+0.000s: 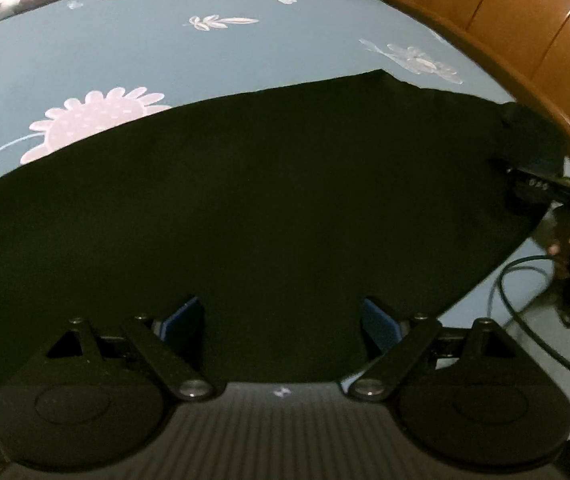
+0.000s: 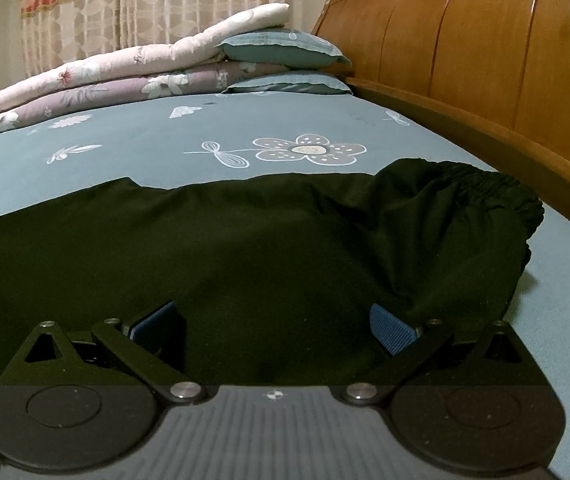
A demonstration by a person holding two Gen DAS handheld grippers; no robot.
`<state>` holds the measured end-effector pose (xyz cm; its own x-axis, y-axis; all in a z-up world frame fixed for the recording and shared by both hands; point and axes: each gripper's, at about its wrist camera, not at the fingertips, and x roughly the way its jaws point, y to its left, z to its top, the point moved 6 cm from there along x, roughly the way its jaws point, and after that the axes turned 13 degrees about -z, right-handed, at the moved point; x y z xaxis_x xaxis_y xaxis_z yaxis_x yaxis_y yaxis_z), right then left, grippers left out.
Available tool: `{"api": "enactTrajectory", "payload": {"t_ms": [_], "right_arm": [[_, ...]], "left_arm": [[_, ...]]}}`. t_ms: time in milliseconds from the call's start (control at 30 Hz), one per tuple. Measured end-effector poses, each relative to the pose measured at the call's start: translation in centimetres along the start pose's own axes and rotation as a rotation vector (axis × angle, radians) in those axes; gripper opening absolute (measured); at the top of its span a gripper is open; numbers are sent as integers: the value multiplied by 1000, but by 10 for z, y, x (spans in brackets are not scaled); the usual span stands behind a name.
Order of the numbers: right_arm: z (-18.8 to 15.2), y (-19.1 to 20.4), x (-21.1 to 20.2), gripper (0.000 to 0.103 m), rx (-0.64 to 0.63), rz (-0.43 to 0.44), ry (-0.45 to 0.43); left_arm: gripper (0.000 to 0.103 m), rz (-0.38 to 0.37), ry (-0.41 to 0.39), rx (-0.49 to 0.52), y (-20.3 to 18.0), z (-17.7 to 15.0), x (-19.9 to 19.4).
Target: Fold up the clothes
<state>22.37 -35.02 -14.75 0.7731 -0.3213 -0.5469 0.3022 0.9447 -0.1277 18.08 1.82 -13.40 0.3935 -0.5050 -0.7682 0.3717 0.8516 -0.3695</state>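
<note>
Black trousers (image 2: 245, 248) with elastic waistband (image 2: 481, 188) spread fairly flat on the blue flowered bedsheet (image 2: 145, 136) beside the wooden headboard (image 2: 485, 40), no crisp fold discernible, left gripper (image 1: 281, 320) and right gripper (image 2: 281, 324) both gaping, holding nothing, low over the cloth.

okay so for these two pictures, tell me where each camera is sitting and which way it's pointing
Left wrist view: sits on the left tool, low over the black garment, facing across the floral bedsheet toward the wooden headboard; its own open fingers show, plus the right tool at the right edge.
Right wrist view: sits on the right tool, facing the garment's elastic waistband, the pillows, folded quilts and curtain; only its open fingers show.
Shared: garment, bedsheet, headboard.
</note>
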Motion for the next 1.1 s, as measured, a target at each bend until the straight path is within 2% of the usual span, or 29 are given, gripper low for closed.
{"api": "enactTrajectory", "payload": {"t_ms": [133, 300, 367, 467, 533, 600, 667, 800, 900, 967, 1100], "right_arm": [[0, 1, -2, 103, -6, -7, 0], [-2, 11, -18, 103, -50, -32, 23], [1, 22, -33, 103, -49, 8, 15], [7, 45, -57, 103, -39, 107, 4], [9, 65, -70, 103, -36, 203, 22], [4, 76, -71, 103, -69, 217, 35], [-1, 87, -72, 103, -104, 227, 47], [-12, 108, -74, 103, -175, 248, 72], [-21, 123, -76, 103, -227, 264, 91], [-26, 134, -77, 103, -263, 274, 103], [-27, 134, -77, 103, -262, 272, 110]], "left_arm": [[88, 78, 5, -20, 22, -4, -25], [88, 130, -113, -79, 70, -2, -86], [88, 149, -166, -120, 96, 1, -109], [88, 135, -225, -220, 136, 10, -125], [88, 54, -259, -298, 158, 14, -127], [88, -27, -279, -362, 175, 16, -121], [88, -73, -283, -408, 187, 15, -113], [88, -23, -289, -457, 206, 3, -111], [88, -37, -308, -474, 214, -11, -117], [88, -17, -306, -477, 218, -20, -123], [88, 8, -289, -463, 219, -30, -130]]}}
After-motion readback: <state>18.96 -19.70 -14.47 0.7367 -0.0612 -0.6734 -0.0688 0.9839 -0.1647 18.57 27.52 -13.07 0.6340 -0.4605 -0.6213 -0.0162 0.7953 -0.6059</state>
